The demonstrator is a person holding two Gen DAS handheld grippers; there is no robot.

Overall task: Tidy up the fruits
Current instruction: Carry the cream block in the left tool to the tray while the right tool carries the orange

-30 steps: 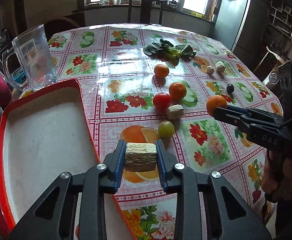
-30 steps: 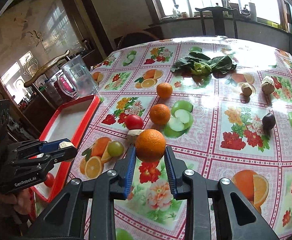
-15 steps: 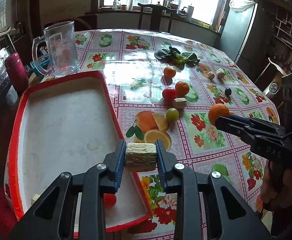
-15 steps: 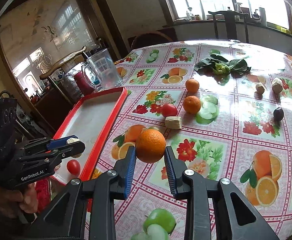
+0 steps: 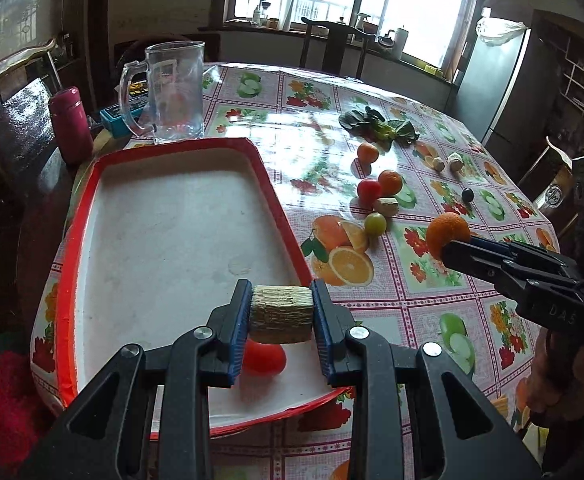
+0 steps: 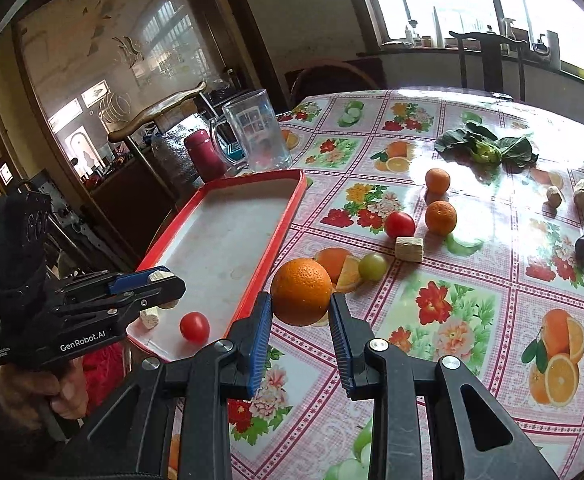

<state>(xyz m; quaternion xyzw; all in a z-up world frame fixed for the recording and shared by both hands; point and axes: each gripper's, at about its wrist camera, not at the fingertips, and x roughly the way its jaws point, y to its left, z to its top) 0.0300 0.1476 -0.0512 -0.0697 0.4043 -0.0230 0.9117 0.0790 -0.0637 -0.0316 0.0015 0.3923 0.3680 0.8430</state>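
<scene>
My left gripper [image 5: 281,314] is shut on a pale ribbed chunk [image 5: 281,312] and hangs over the near end of the red-rimmed white tray [image 5: 164,216]. A red tomato [image 5: 263,357] lies in the tray just below the chunk. In the right wrist view the tray [image 6: 228,232] also holds a small pale piece [image 6: 150,317] beside the tomato [image 6: 194,326]. My right gripper [image 6: 301,312] is shut on an orange [image 6: 301,292], held above the tablecloth just right of the tray's rim. Loose on the table lie two oranges [image 6: 440,218], a tomato [image 6: 399,224], a green grape-like fruit [image 6: 372,266] and another pale chunk [image 6: 409,249].
A glass mug [image 5: 170,90] and a red flask [image 5: 70,124] stand beyond the tray's far end. Leafy greens [image 5: 380,128], two pale lumps [image 5: 448,162] and a dark round fruit [image 5: 468,194] lie farther out. Chairs ring the table.
Both grippers have travelled left toward the tray with their loads. The chunk now hangs over the tray's near end and the orange is close to its rim.
</scene>
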